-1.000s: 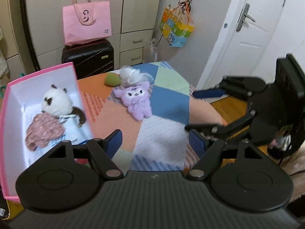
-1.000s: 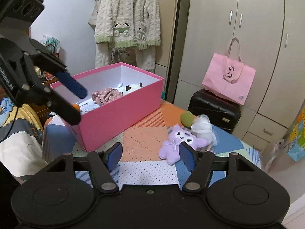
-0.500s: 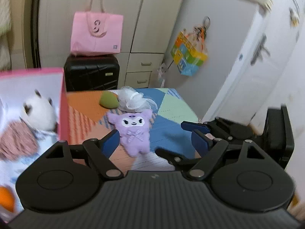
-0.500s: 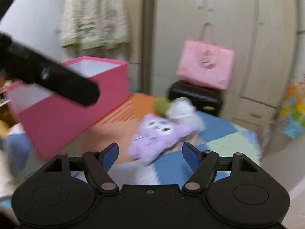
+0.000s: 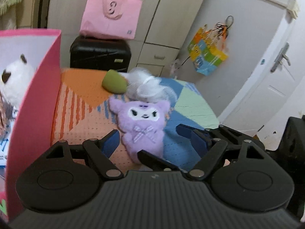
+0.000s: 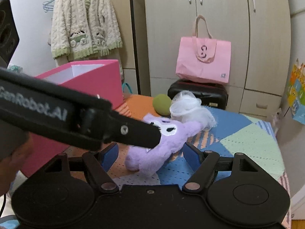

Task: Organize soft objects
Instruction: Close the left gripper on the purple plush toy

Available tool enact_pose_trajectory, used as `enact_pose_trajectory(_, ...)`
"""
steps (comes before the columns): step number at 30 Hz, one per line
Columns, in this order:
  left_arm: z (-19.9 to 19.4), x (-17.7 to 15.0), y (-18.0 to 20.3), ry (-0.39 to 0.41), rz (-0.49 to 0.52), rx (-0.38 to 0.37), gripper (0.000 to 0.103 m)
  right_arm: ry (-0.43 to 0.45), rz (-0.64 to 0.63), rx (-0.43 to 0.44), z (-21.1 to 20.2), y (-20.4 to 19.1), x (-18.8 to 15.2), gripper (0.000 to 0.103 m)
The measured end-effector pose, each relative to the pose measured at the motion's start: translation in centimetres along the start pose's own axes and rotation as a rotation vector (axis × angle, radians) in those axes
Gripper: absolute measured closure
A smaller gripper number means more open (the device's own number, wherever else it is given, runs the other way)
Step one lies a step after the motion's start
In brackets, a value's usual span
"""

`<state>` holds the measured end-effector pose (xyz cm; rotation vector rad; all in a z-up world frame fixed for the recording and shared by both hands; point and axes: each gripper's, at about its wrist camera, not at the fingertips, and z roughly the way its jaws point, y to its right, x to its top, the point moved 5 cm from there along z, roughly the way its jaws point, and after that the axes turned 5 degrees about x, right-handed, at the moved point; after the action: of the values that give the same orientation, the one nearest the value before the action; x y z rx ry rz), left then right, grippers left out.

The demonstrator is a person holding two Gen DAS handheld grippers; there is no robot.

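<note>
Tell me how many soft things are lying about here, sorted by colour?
Purple: 1, the purple plush toy on the patchwork mat.
Green: 1, the green ball behind it.
White: 2, the white fluffy piece on the mat and the white panda plush inside the pink box.
Pinkish: 1, a speckled cloth, barely visible in the box.
Total: 5

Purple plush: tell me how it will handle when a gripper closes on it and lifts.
The purple plush looks fuzzy and stuffed, so it will probably squash between the fingers rather than resist. It lies flat and limp on the mat, so its limbs will likely droop when lifted. It seems light for its size, and its fleecy surface should not slip much.
</note>
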<state>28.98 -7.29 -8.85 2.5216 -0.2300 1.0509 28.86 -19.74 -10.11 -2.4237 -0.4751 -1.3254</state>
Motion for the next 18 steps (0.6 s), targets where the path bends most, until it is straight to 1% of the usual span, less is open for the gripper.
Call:
enact_pose_trajectory(4, 1.4, -0.2, -0.4, -0.01, 0.019, 0.04, 0.024, -0.028, 0.007, -0.008, 0.9, 0.5, -0.2, 0.024)
enact_pose_trajectory(7, 2.2, -0.3, -0.8, -0.028, 0.005, 0.05, 0.024, -0.051, 0.004, -0.006, 1.7, 0.4, -0.3, 0.024)
enact_pose_trajectory(9, 2.2, -0.1, -1.2, -0.008, 0.004, 0.091, 0.024, -0.068, -0.008, -0.046, 2.3, 0.1, -0.4, 0.024)
enact_pose_trajectory(10, 2.4, 0.0, -1.2, -0.009, 0.008, 0.095, 0.024, -0.073, -0.021, -0.061, 2.6, -0.1, -0.3, 0.024)
enact_pose_trajectory(12, 2.6, 0.0, -1.1, -0.023, 0.01, 0.095, 0.024, -0.079, -0.033, -0.058, 3.0, -0.4, -0.2, 0.024)
enact_pose_trajectory(13, 2.7, 0.0, -1.0, -0.035, 0.016, 0.091, 0.027, -0.085, -0.032, -0.054, 3.1, -0.4, -0.2, 0.024)
enact_pose_trajectory(14, 2.9, 0.0, -1.0, -0.045, 0.019, 0.095, 0.032, -0.094, -0.033, -0.048, 3.4, -0.4, -0.3, 0.024)
enact_pose_trajectory(16, 3.1, -0.2, -0.7, -0.061, 0.026, 0.094, 0.037, -0.107, -0.034, -0.048, 3.6, -0.4, -0.4, 0.024)
enact_pose_trajectory(18, 3.4, -0.5, -0.4, -0.082, 0.035, 0.076, 0.039, -0.106, -0.018, -0.039, 3.6, -0.3, -0.5, 0.025)
